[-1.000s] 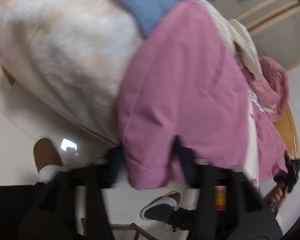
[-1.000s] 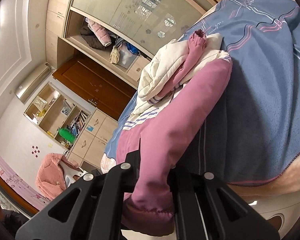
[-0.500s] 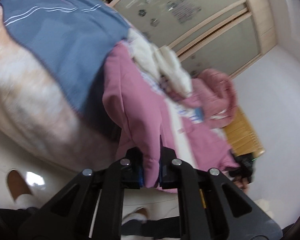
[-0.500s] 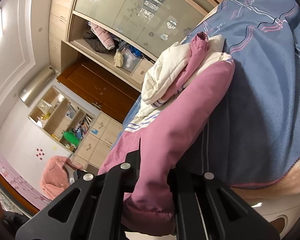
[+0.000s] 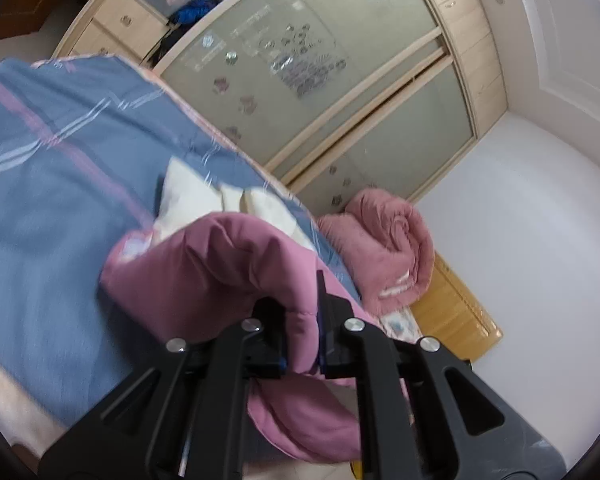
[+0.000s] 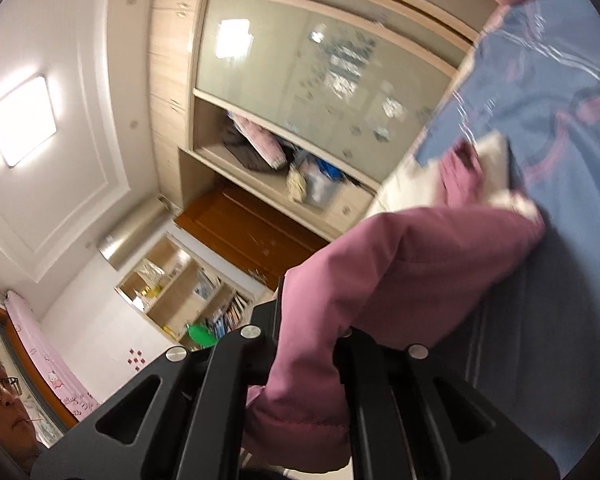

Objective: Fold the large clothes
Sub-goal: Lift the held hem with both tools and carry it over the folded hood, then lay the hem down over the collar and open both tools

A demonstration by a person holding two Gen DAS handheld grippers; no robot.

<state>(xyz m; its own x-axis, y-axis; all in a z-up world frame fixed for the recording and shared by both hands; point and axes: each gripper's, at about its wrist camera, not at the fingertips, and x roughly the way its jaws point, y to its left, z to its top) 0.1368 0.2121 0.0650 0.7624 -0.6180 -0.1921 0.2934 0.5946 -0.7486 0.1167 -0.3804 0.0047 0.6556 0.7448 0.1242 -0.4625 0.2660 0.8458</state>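
In the left wrist view the left gripper [image 5: 302, 332] is clenched on a fold of the pink jacket [image 5: 204, 276], the cloth pinched between its jaws at 6 o'clock and bulging up toward centre. The jacket lies on the blue sheet [image 5: 60, 184] of the bed, which fills the frame from 8 to 10 o'clock. Just past the jacket a cream lining [image 5: 192, 196] shows on the sheet. Only this view shows the rolled pink blanket [image 5: 384, 240] at 3 o'clock, the wooden headboard [image 5: 456, 312] beside it, and the sliding wardrobe doors [image 5: 340, 92] at 12 o'clock.

In the right wrist view the right gripper [image 6: 306, 344] is clamped on a pink sleeve [image 6: 400, 264] of the same jacket; the cuff hangs below the jaws at 6 o'clock and the sleeve runs up toward 2 o'clock onto the sheet [image 6: 560, 240]. Only this view shows a shelf unit [image 6: 180, 292] at 8 o'clock, a brown door [image 6: 252, 232] near centre, an open wardrobe bay with clothes [image 6: 256, 148], the ceiling lamp [image 6: 20, 120] at 9 o'clock, and part of a person at the lower left edge [image 6: 0, 408]. Both views are blurred.
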